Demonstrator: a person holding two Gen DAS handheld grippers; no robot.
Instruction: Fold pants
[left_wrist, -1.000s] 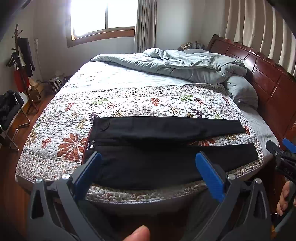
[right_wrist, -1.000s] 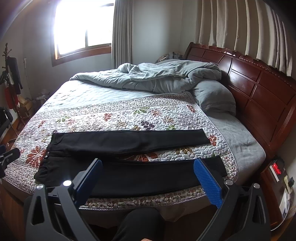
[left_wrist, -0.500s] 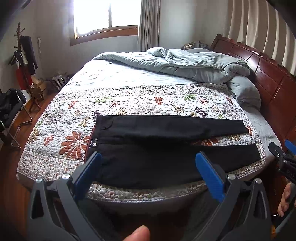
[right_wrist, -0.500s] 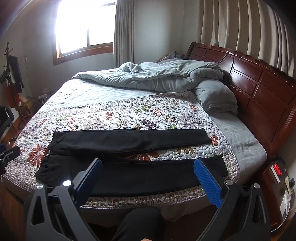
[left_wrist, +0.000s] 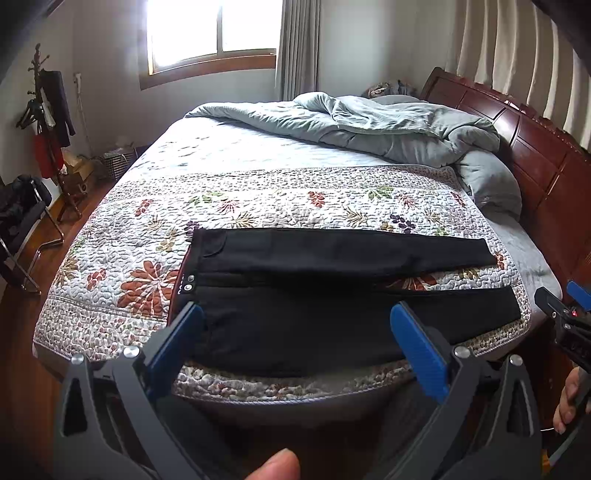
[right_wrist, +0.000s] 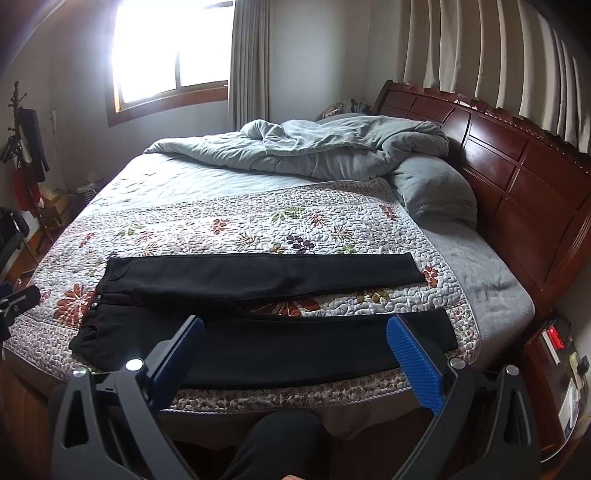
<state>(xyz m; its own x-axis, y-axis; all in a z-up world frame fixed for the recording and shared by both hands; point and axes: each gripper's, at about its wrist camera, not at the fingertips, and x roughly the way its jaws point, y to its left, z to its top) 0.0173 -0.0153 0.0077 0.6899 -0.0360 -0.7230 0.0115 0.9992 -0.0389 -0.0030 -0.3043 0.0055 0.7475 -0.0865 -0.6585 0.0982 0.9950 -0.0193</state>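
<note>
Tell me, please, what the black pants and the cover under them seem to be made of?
The pants look like matte black woven cloth, perhaps stretch cotton: no shine, soft flat folds, metal snaps at the waistband. The floral bedspread looks like quilted cotton: puffy stitched pebble pattern, printed flowers, dull surface.

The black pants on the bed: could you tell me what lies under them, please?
The pants lie flat on a floral quilt, which shows between the two legs and all around them. Whatever sits beneath the cloth itself is covered. Both grippers hang open, short of them.
</note>
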